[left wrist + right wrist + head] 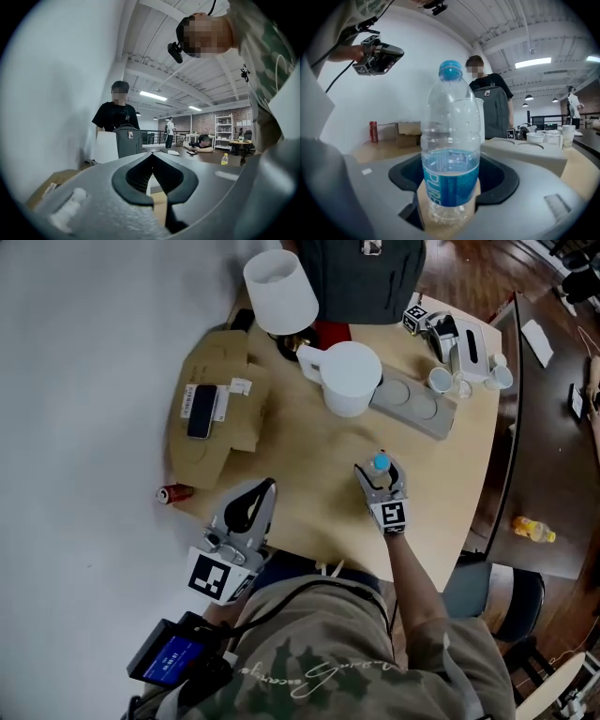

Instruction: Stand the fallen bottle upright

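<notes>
A clear water bottle (381, 463) with a blue cap and blue label stands upright on the wooden table (309, 474), near its front right. My right gripper (380, 472) reaches in from the front edge. In the right gripper view the bottle (450, 140) fills the gap of that gripper (449, 206), and both pads lie against its lower sides. My left gripper (269, 487) hangs above the table's front left corner, away from the bottle, jaws together and empty. Its tips (151, 157) meet in the left gripper view.
Behind the bottle stand a white jug (349, 378) and a grey tray (412, 401). A white lampshade (279, 292) and a dark backpack (361, 277) stand at the back, with white cups (441, 381) at the back right. At left, a cardboard box (234, 418) bears a phone (201, 412); a red can (174, 493) stands by the wall.
</notes>
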Demonstrator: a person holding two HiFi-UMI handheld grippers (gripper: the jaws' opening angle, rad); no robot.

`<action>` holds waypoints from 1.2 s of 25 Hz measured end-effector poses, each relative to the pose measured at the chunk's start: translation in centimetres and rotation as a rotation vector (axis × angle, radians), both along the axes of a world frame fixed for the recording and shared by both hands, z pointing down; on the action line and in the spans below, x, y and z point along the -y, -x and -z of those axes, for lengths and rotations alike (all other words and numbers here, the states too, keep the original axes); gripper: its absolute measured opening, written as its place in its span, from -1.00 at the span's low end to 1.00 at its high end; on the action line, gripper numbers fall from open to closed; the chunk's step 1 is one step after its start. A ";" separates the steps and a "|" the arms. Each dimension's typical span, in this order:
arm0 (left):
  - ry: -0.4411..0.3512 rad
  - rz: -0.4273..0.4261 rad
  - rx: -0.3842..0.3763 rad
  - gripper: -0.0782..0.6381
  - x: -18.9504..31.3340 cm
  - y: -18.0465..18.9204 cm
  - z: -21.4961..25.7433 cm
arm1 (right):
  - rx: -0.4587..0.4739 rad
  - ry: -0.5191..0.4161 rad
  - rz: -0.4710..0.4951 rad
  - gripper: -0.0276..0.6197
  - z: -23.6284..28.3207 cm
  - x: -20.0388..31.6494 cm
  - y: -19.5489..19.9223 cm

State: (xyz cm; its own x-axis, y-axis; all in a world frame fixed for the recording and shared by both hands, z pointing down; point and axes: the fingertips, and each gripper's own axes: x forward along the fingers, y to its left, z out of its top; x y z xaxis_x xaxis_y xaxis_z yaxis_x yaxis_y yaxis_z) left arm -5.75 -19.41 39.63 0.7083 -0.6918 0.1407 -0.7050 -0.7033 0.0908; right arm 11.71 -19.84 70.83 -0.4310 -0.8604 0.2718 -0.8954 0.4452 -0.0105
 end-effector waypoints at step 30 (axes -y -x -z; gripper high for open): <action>-0.055 -0.177 -0.246 -0.78 0.0 1.5 2.7 | -0.058 -0.176 -0.217 -0.91 25.9 -5.0 2.4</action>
State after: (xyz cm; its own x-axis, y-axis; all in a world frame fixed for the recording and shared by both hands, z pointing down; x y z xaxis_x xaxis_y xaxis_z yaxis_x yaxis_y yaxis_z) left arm -7.23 -19.37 36.92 0.8268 -0.5562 -0.0837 -0.5324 -0.8220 0.2021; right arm 9.30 -14.84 44.91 -0.2199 -0.9669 0.1292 -0.9668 0.2338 0.1037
